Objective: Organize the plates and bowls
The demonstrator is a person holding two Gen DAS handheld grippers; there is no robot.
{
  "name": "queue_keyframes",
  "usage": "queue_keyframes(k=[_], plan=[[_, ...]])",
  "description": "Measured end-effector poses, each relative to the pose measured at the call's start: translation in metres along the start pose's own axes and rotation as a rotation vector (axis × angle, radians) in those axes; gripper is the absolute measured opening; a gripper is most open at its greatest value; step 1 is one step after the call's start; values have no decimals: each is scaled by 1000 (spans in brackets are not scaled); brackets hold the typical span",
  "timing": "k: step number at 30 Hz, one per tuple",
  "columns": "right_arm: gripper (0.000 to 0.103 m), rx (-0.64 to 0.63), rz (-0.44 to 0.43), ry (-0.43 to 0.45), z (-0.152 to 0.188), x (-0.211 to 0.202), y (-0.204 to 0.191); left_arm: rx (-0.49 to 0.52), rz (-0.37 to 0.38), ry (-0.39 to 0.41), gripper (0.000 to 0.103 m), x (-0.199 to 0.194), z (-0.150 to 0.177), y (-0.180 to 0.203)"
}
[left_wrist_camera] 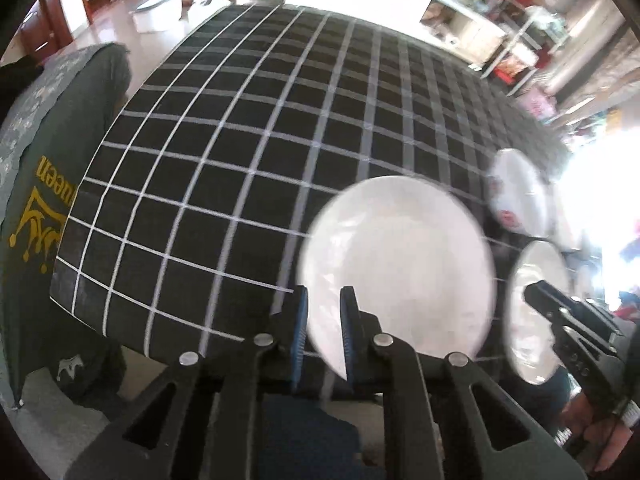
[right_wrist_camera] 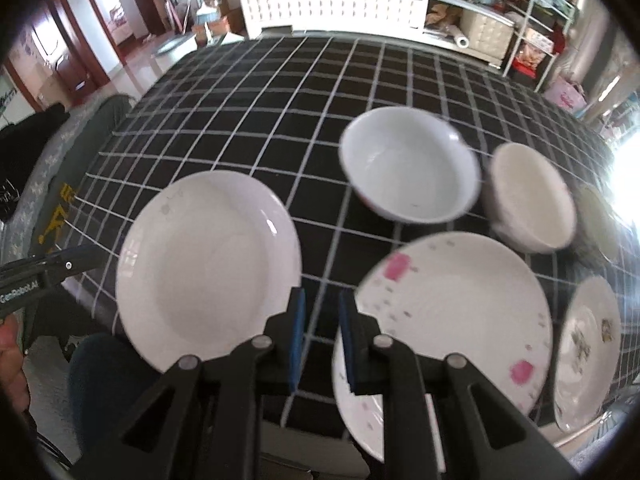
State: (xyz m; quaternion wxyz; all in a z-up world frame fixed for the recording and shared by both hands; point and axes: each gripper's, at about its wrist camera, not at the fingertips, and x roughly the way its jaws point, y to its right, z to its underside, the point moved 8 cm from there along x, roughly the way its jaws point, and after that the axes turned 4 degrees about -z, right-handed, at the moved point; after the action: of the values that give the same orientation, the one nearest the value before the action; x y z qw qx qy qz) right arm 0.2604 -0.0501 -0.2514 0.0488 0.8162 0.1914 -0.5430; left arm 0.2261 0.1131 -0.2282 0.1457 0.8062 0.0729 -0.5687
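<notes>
Now approach step: left gripper (left_wrist_camera: 323,332) fingers narrowly parted at plain white round plate (left_wrist_camera: 398,268) rim; right gripper (right_wrist_camera: 322,336) likewise, empty. Next: close on rim.

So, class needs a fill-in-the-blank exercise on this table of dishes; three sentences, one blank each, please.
1. The tablecloth is black with a white ____ pattern.
2. The plate nearest the right gripper has ____ patches.
3. The plain white plate lies to the ____ of the two bowls.

Missing words: grid; pink; left
</notes>
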Motion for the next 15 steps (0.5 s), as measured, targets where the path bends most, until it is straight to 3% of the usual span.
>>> queue_keyframes(k=[6,9,15], plan=[[21,43,-3,85,16,-43,20,124,91,62,13,-45,11,55],[21,65,12,122,24,-59,39,185,117,63,13,-52,19,95],[21,120,44,141,39,-73,82,243,151,59,17,-59,35,130]])
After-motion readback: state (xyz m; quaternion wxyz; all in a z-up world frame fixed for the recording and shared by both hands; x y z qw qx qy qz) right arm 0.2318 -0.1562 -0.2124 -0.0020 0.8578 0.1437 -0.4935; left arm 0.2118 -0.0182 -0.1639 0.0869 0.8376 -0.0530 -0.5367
